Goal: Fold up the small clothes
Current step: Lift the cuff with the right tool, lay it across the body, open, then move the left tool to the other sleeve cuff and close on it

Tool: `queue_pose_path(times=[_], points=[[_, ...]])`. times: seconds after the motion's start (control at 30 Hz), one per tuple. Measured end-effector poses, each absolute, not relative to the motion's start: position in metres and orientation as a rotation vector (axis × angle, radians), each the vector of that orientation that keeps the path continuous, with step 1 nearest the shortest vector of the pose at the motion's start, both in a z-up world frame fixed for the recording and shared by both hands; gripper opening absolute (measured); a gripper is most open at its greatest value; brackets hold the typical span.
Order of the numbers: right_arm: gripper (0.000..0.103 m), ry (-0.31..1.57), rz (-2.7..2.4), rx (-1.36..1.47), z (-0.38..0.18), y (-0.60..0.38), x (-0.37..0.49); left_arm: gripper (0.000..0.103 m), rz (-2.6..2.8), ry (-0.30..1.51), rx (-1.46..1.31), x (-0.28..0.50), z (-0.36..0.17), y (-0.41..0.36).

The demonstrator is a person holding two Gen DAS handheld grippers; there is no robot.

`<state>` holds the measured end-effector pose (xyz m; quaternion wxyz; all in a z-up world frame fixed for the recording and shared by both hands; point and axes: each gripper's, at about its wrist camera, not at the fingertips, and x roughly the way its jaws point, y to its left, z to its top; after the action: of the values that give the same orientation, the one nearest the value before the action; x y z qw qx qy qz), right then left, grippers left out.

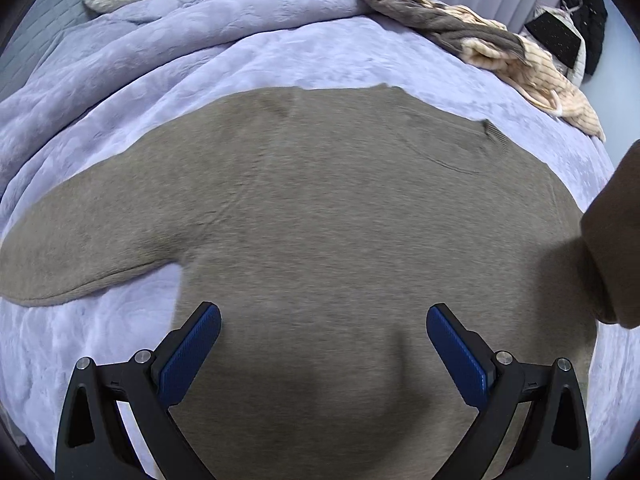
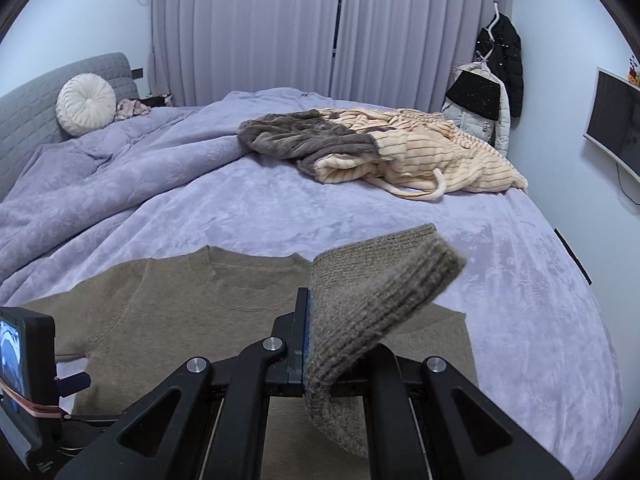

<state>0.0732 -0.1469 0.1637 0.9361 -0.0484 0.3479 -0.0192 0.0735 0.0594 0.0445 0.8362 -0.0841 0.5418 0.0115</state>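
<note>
Lavender bedding (image 2: 248, 200) covers the bed, with closed pale curtains (image 2: 280, 28) behind it. At far left stands a grey quilted headboard (image 2: 24, 108), and against it leans a round white cushion (image 2: 86, 104). Moving right, a taupe knit sweater (image 1: 320, 208) lies flat on the bedding, neckline toward the far side, one sleeve (image 1: 80, 248) spread out to the left. The left claw (image 1: 323, 316) hangs over the sweater's lower body with its blue pads (image 1: 192, 356) spread wide, nothing between them. Further right, the right claw (image 2: 306, 344) is pressed together, pinching the ribbed cuff (image 2: 384, 300) of the sweater's other sleeve, which is lifted clear of the bed and carried over the sweater's body. Beyond it, near the far edge of the bed, lies a heap of grey and cream striped clothing (image 2: 384, 148), well apart from the sweater. On the right wall hang dark coats (image 2: 496, 64), and beside them a wall-mounted screen (image 2: 612, 120).
</note>
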Motion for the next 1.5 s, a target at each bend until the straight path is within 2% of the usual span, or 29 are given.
queue_pose_path(times=[0.33, 0.67, 0.8, 0.87, 0.93, 1.13, 1.27, 1.5], points=[[0.005, 0.792, 0.069, -0.177, 0.121, -0.051, 0.09, 0.103, 0.075, 1.133, -0.256, 0.063, 0.037, 0.112], [0.006, 0.908, 0.152, -0.153, 0.079, -0.016, 0.097, 0.103, 0.12, 1.126, -0.319, 0.047, 0.031, 0.146], [0.019, 0.987, 0.247, -0.077, 0.064, -0.009, 0.101, 0.103, 0.142, 1.105, -0.372, 0.034, 0.036, 0.161], [0.042, 0.993, 0.304, -0.054, 0.065, -0.005, 0.098, 0.103, 0.157, 1.095, -0.383, 0.028, 0.039, 0.167], [0.057, 0.97, 0.357, -0.02, 0.075, -0.008, 0.092, 0.103, 0.176, 1.08, -0.385, 0.022, 0.044, 0.172], [0.062, 0.844, 0.216, -0.022, 0.115, -0.074, 0.087, 0.103, 0.131, 1.071, -0.365, 0.028, 0.057, 0.151], [0.063, 0.896, -0.051, -0.161, 0.095, -0.135, 0.1, 0.103, 0.039, 1.074, -0.299, 0.048, 0.063, 0.101], [0.063, 0.963, -0.231, -0.111, 0.066, -0.209, 0.1, 0.103, -0.154, 1.081, -0.19, 0.088, 0.067, -0.006]])
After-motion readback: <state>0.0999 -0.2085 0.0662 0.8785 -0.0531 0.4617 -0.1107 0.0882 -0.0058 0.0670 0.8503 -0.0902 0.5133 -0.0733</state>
